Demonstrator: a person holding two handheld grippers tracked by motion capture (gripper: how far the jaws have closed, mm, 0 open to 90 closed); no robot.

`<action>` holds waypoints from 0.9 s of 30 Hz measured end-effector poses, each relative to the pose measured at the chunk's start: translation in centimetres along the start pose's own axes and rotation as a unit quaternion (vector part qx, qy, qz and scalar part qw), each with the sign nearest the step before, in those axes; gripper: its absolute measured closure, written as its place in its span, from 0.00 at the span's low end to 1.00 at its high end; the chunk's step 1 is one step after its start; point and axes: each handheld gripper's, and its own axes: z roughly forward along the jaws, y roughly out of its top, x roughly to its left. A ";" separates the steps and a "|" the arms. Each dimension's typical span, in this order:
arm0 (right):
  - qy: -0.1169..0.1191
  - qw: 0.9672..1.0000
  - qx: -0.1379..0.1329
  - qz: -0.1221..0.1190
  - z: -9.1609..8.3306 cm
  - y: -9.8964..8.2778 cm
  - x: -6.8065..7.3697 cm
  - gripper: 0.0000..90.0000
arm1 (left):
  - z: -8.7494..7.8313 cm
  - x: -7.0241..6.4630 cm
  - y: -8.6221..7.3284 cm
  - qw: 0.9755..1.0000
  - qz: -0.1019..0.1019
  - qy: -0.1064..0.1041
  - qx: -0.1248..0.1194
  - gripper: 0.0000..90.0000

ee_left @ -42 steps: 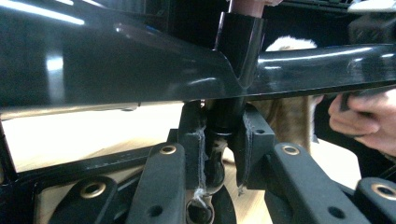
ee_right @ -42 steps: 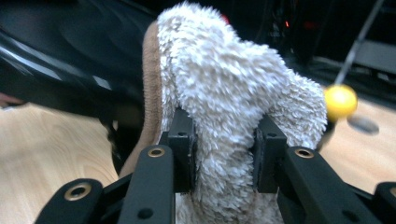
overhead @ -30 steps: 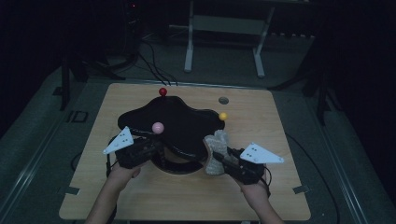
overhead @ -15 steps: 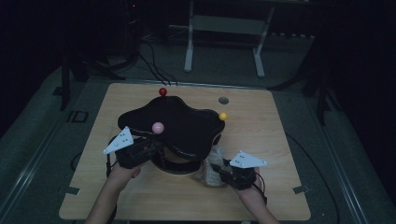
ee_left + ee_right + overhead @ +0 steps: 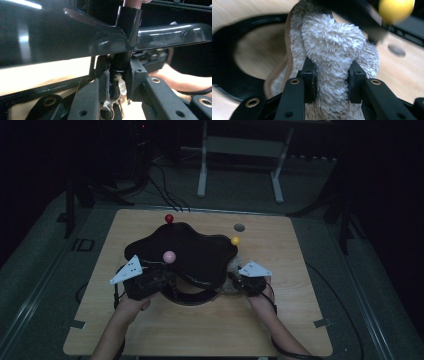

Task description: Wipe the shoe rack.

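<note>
A glossy black wavy plate (image 5: 192,252) stands on posts over a black ring base (image 5: 192,297), with a pink ball (image 5: 169,256), a red ball (image 5: 169,218) and a yellow ball (image 5: 235,240) on top. My left gripper (image 5: 159,279) is at the plate's near left edge. In the left gripper view it (image 5: 117,77) is shut on a black post (image 5: 120,62) below the plate (image 5: 62,32). My right gripper (image 5: 239,284) sits at the near right edge. It (image 5: 332,82) is shut on a fluffy beige cloth (image 5: 332,42), which is partly tucked under the plate (image 5: 231,271).
The wooden table (image 5: 200,330) holds a small grey disc (image 5: 239,227) at the back right. In the right gripper view the ring base (image 5: 224,62) curves left of the cloth, and the yellow ball (image 5: 395,10) sits upper right. The other hand (image 5: 180,80) shows beyond the post.
My right gripper has carried the cloth left and forward, from beside the plate to under its near right edge. The left gripper has stayed where it was.
</note>
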 end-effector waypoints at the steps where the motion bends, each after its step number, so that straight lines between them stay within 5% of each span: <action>1: -0.005 1.000 0.007 0.008 0.6 -0.4 -0.3 0.73 | 0.0 0.0 0.0 1.000 0.001 0.000 0.001 0.83; 6: -0.002 0.999 0.042 0.008 2.7 -1.3 -0.6 0.73 | 0.0 -0.3 0.1 1.000 0.015 0.015 0.004 0.82; 10: 0.001 0.999 0.045 0.007 3.1 -1.2 -0.5 0.73 | 0.2 -0.8 -0.5 0.998 0.031 0.045 0.011 0.68; 16: 0.002 0.999 0.044 0.010 3.2 -0.9 -1.0 0.73 | 0.4 -1.3 -0.8 0.997 0.041 0.061 0.010 0.81; 21: -0.009 0.999 0.048 0.007 4.1 -0.6 -1.4 0.73 | 0.6 -1.4 -0.8 0.996 0.052 0.066 0.010 0.83; 27: 0.007 0.998 0.057 0.027 5.0 -1.5 -1.1 0.75 | 0.6 -1.4 -0.8 0.997 0.051 0.063 0.009 0.84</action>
